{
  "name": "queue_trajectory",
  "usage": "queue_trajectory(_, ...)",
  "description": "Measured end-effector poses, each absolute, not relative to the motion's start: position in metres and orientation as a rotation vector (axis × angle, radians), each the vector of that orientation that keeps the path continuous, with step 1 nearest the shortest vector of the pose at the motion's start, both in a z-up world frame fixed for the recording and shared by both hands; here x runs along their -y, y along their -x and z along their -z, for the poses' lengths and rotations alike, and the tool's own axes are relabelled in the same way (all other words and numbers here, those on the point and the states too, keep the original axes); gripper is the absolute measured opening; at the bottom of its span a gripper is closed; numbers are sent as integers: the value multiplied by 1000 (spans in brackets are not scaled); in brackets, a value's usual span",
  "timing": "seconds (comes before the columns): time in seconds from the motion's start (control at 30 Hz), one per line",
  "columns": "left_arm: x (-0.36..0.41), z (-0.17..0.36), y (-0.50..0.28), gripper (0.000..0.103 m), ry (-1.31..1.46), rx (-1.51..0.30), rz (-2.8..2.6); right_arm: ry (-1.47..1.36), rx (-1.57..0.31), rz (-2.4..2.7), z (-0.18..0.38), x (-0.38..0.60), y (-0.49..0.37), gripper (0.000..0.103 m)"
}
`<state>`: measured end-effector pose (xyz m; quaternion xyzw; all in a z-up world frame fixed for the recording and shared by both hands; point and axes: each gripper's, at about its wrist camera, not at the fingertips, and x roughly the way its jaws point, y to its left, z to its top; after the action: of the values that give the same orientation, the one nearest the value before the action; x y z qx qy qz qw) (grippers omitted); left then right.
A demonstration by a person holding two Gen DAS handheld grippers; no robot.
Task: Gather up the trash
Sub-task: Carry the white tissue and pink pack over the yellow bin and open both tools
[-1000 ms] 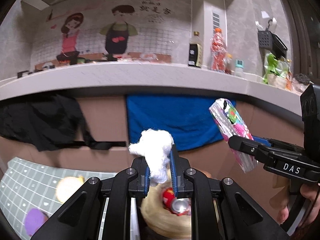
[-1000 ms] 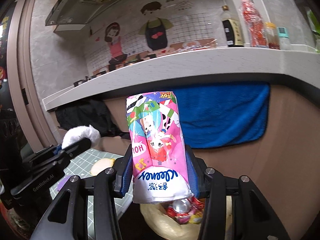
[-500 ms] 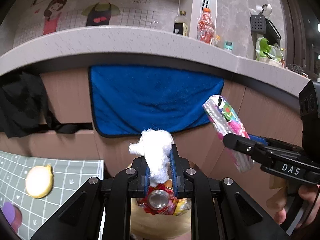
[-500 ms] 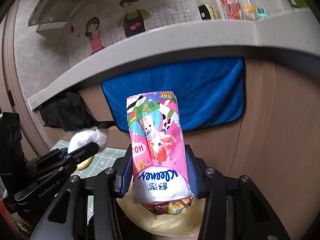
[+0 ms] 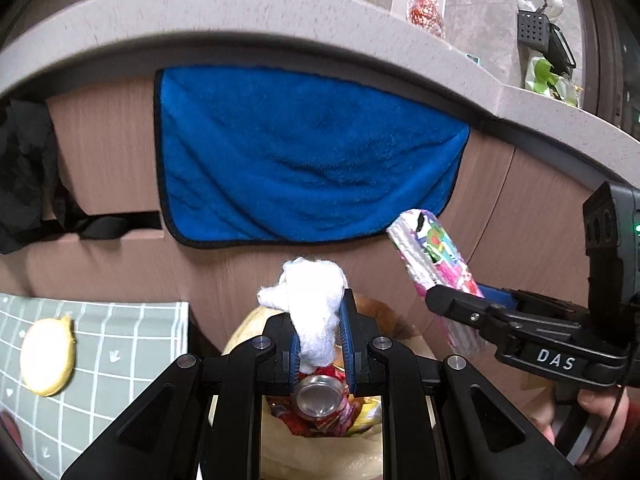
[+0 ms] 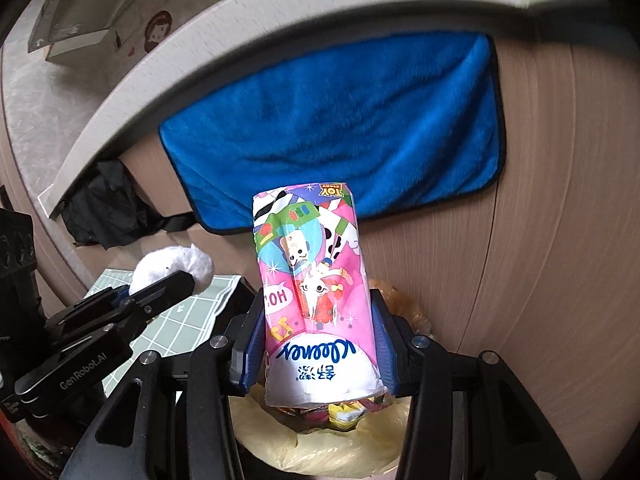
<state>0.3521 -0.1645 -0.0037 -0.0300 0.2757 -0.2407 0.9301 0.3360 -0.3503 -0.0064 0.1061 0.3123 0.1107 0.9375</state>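
Observation:
My left gripper [image 5: 320, 320] is shut on a crumpled white tissue wad [image 5: 314, 300], which sticks up between the blue pads. Below it a trash bin with a yellow liner [image 5: 316, 452] holds a crushed can [image 5: 318, 396] and wrappers. My right gripper [image 6: 320, 336] is shut on a pink cartoon-printed tissue pack [image 6: 312, 292], held upright over the same liner [image 6: 340, 448]. In the left wrist view the right gripper [image 5: 452, 304] with the tissue pack [image 5: 432, 256] stands at the right. In the right wrist view the left gripper [image 6: 176, 280] with the tissue wad [image 6: 172, 268] stands at the left.
A blue towel [image 5: 304, 156] hangs on the wooden cabinet front under a grey counter [image 5: 240, 12]. A black cloth [image 5: 24, 184] hangs left of it. A grey grid mat [image 5: 104, 360] with a yellow round object [image 5: 46, 356] lies left of the bin.
Both grippers have sunk and tilted down toward the bin with their loads. The bin's contents now show larger below the fingers, and the wall mural has slid up and mostly out of view.

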Motion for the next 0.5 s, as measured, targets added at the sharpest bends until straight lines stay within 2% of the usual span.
queue_trajectory(0.03,164,8,-356,22,69,-579,513,-214,-642,-224,10,350,-338,46)
queue_trajectory(0.1,163,16,-365,43,100,-614,558,-185,-654,-186,17,347,-344,49)
queue_trajectory(0.13,160,21,-371,62,113,-636,560,-175,-658,-162,21,347,-346,49)
queue_trajectory(0.17,159,23,-374,66,115,-650,556,-173,-664,-148,23,346,-348,50)
queue_trajectory(0.3,144,23,-379,67,129,-682,529,-228,-678,-165,31,352,-348,51)
queue_trajectory(0.5,86,-1,-360,69,100,-633,415,-269,-637,-206,16,349,-334,53)
